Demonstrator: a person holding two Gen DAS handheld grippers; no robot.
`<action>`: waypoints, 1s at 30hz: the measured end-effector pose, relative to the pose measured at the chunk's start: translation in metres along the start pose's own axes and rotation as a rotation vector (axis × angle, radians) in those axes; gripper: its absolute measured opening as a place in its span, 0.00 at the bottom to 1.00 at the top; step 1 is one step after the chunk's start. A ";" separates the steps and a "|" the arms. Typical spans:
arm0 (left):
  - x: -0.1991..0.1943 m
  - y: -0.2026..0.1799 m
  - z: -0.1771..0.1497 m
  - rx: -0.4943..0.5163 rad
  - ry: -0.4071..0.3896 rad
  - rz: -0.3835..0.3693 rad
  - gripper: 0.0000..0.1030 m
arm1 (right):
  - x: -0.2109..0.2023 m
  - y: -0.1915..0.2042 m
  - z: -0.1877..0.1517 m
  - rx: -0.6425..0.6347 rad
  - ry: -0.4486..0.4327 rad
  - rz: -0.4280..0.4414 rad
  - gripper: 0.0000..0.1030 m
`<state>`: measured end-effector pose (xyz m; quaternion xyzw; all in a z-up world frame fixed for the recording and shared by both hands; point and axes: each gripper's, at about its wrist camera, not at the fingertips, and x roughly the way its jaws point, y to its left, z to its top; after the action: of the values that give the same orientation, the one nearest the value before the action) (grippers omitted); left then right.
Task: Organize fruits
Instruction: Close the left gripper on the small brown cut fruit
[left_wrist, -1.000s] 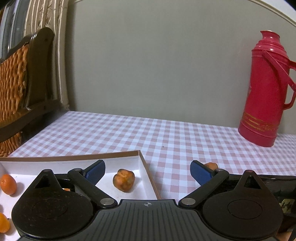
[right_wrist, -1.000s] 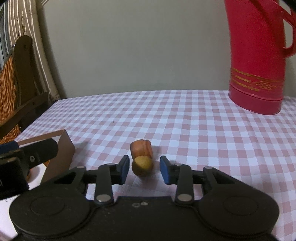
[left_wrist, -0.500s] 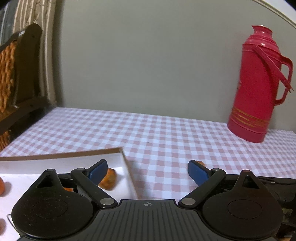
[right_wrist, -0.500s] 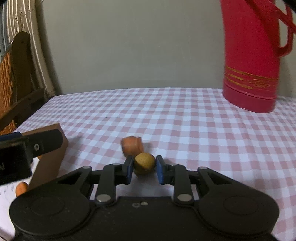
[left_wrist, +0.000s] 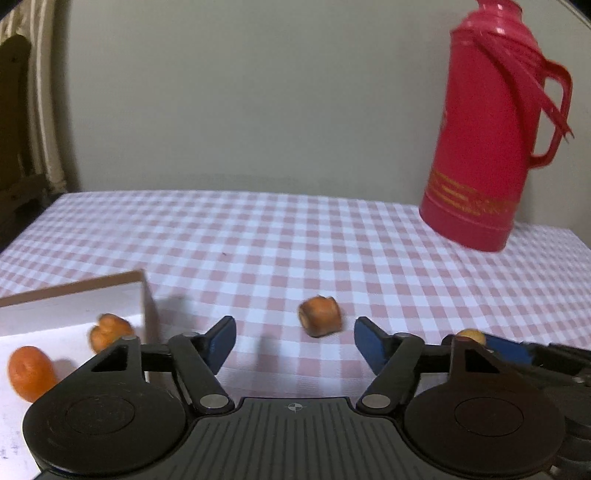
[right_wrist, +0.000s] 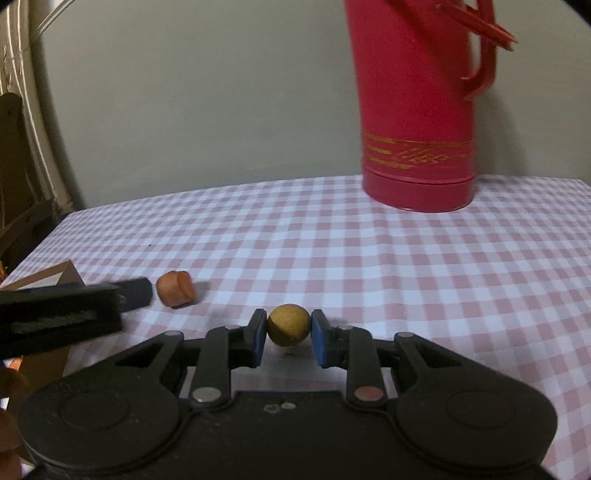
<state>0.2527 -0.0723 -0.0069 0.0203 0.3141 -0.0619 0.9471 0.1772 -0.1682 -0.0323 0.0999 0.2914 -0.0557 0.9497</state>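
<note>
Fruit lies in three places on the checked bench (left_wrist: 332, 236). One small round yellow-brown fruit (right_wrist: 288, 325) sits clamped between the blue pads of the right tongs (right_wrist: 288, 334), which are closed on it just above the cloth. To its left and a little farther off, a stubby orange-brown fruit (left_wrist: 320, 316) rests alone on the cloth, just ahead of the gap of the left tongs (left_wrist: 294, 341); those jaws are closing with nothing between the pads. At the near left stands a shallow white box (left_wrist: 74, 299) with a brown rim, holding a lobed orange fruit (left_wrist: 109, 329) close to its right wall and a rounder orange fruit (left_wrist: 29, 373) nearer the left edge. A tall red thermos flask (left_wrist: 487, 136) stands at the far right of the bench, against a plain grey wall (left_wrist: 258, 92).
</note>
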 end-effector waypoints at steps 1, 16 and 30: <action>0.004 -0.003 0.000 -0.002 0.008 0.004 0.68 | -0.002 -0.001 0.000 0.000 -0.004 -0.003 0.17; 0.043 -0.027 0.002 0.020 0.039 0.014 0.37 | -0.013 -0.016 0.004 0.034 -0.038 -0.030 0.17; 0.014 -0.021 -0.020 0.049 0.000 -0.004 0.27 | -0.013 -0.011 0.000 0.018 -0.023 -0.014 0.17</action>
<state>0.2488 -0.0933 -0.0314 0.0430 0.3123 -0.0715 0.9463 0.1643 -0.1783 -0.0265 0.1055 0.2805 -0.0663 0.9517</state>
